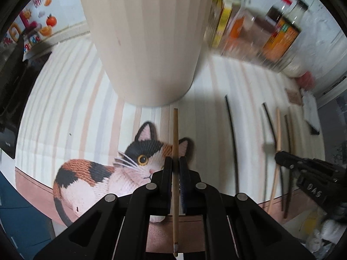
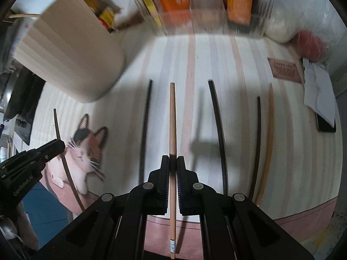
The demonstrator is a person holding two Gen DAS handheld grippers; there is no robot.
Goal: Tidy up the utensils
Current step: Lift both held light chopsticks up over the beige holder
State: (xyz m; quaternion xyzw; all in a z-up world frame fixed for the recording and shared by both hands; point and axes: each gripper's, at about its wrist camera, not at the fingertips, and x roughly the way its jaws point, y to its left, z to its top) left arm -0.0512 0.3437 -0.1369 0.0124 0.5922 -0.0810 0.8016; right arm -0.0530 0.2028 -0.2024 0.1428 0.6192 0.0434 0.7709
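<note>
My left gripper (image 1: 175, 162) is shut on a light wooden chopstick (image 1: 175, 143) that points at the base of the tall cream utensil holder (image 1: 145, 39) just ahead. My right gripper (image 2: 172, 161) is shut on another light wooden chopstick (image 2: 172, 119), held above the striped mat. The holder (image 2: 71, 54) stands to its upper left, with sticks poking out of its top. Several chopsticks lie on the mat: black ones (image 2: 218, 125) (image 2: 144, 130), a dark brown one (image 2: 257, 143) and a light one (image 2: 269, 134). The left gripper (image 2: 54, 146) shows at the left with its chopstick (image 2: 65, 162).
The striped mat (image 2: 238, 65) with a cat picture (image 1: 97, 173) covers the table. Bottles and boxes (image 1: 279, 34) line the back wall. A red bag (image 2: 310, 43), papers (image 2: 318, 91) and a phone (image 2: 325, 125) lie at the far right. The right gripper (image 1: 303, 169) shows in the left wrist view.
</note>
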